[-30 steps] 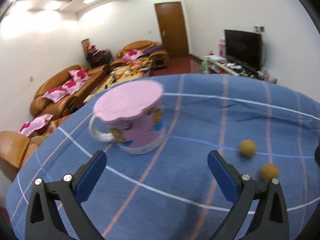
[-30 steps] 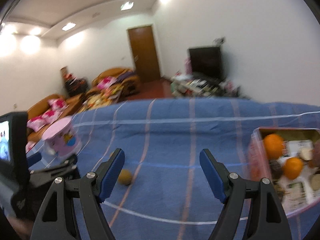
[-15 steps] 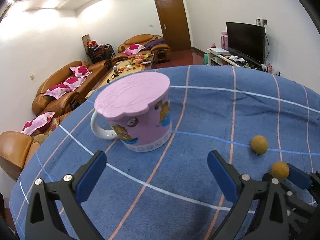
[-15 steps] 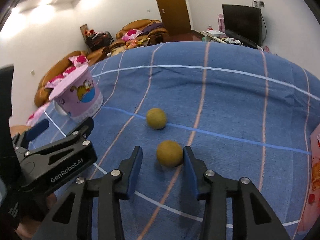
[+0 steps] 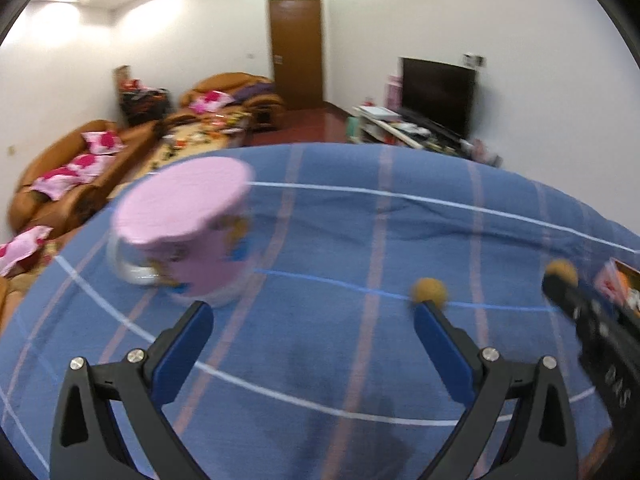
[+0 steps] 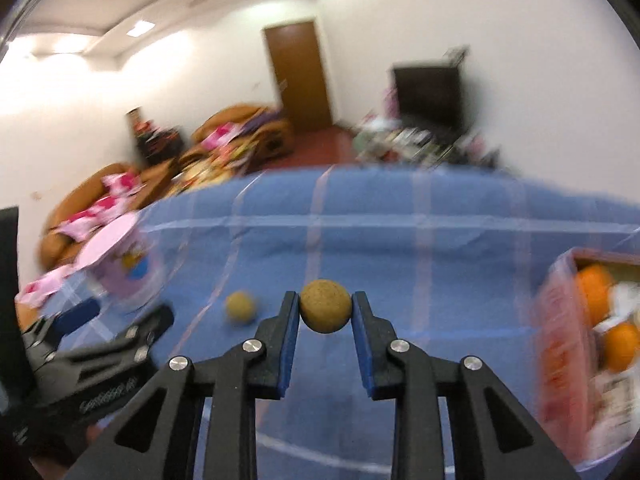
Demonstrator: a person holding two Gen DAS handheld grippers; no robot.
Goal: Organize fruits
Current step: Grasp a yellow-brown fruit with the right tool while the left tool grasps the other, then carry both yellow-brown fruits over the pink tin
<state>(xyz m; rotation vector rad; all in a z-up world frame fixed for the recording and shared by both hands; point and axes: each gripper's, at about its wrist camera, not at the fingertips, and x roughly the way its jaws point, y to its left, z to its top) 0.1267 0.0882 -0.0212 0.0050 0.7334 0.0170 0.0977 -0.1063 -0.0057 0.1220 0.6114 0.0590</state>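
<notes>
Between the blue pads of the right gripper [image 6: 325, 312] sits a small brown fruit [image 6: 325, 311], pinched from both sides above the blue cloth [image 6: 400, 240]. Another fruit [image 6: 240, 307] lies left of it. Farther left, the left gripper [image 5: 312, 316], jaws wide and closing on nothing, faces a pink mug [image 5: 188, 236]. Oranges [image 6: 596, 292] fill a box [image 6: 556, 344] at right.

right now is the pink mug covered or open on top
Covered. A pink lid sits across the top of the pink mug, hiding its inside; the mug stands upright on the blue cloth.
</notes>
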